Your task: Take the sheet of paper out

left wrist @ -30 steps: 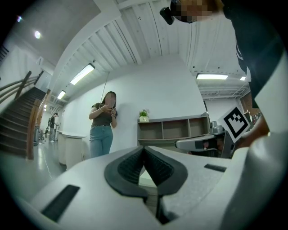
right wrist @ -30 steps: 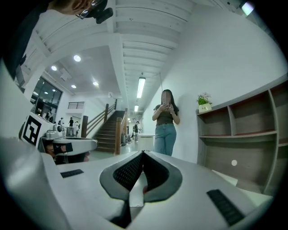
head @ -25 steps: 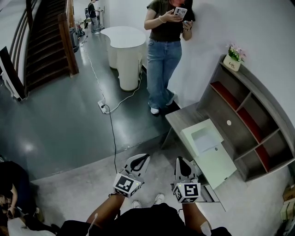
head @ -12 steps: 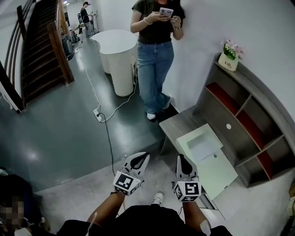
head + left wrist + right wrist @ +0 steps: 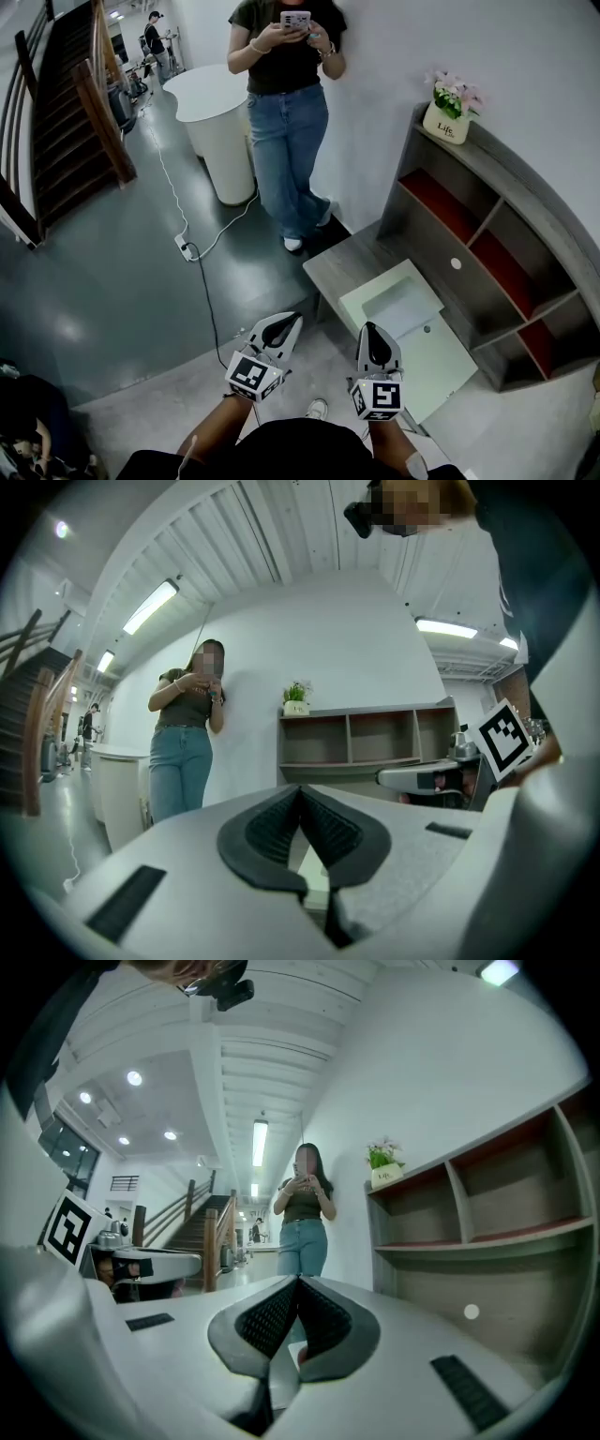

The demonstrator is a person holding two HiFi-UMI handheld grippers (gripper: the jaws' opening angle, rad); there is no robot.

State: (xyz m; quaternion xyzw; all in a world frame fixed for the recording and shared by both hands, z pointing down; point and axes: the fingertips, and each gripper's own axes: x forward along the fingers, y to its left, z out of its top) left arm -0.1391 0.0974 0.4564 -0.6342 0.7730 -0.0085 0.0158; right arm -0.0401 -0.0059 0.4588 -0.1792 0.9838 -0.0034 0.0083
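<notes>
Two grippers are in the person's hands, and both are pinched shut with nothing between the jaws. The left gripper (image 5: 284, 323) and the right gripper (image 5: 372, 331) are side by side in front of the grey desk (image 5: 342, 255). Neither one touches the desk. The right gripper is closer to the desk than the left one. Both point level, toward the desk and the wall behind it.

On the desk sits a pale green machine (image 5: 441, 354) with a flat top. It has a shallow dip near the middle of the desk. In that dip lies the sheet of paper (image 5: 403, 307), white and flat. Nothing is touching the sheet, and both grippers are well apart from it.

At the back of the desk stands a grey shelf unit (image 5: 487, 234) with red boards inside. A flower pot (image 5: 447, 112) sits on top of it, at the far end of the desk.

Just past that far end of the desk, a person (image 5: 284, 103) leans on the wall and holds a phone (image 5: 295, 19). Farther from the desk are a white round table (image 5: 214, 112) and wooden stairs (image 5: 66, 103). A white cable (image 5: 192, 234) lies on the dark floor, well apart from the desk.
</notes>
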